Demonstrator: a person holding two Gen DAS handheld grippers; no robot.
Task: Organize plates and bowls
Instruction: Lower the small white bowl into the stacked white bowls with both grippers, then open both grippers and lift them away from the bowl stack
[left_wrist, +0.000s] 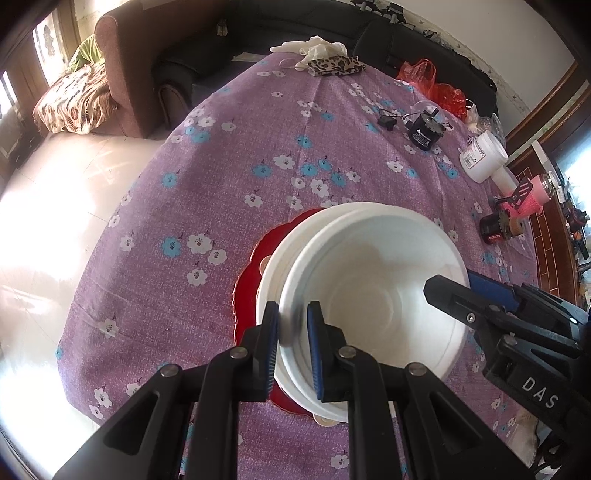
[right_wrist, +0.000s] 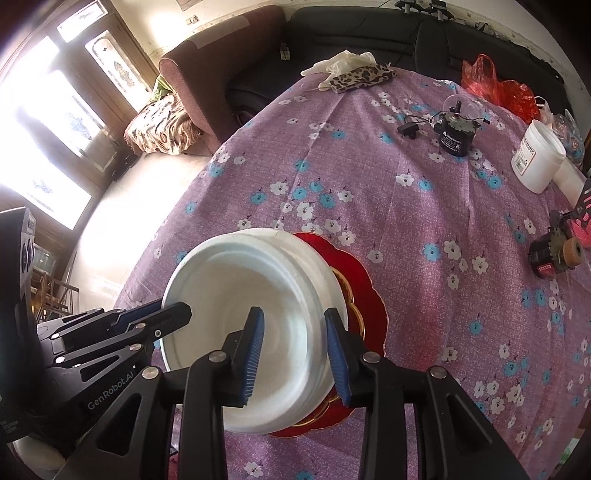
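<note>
The left gripper pinches the near rim of the top white bowl between its 2 blue pads. The right gripper straddles the bowl's right wall, pads spread and apart from the foam, so it grips nothing. This bowl sits tilted in another white bowl, and both rest on a red plate with a gold edge, on the near part of the purple flowered tablecloth. Farther right stand a white jar and a black motor; a red bag lies at the far edge.
</note>
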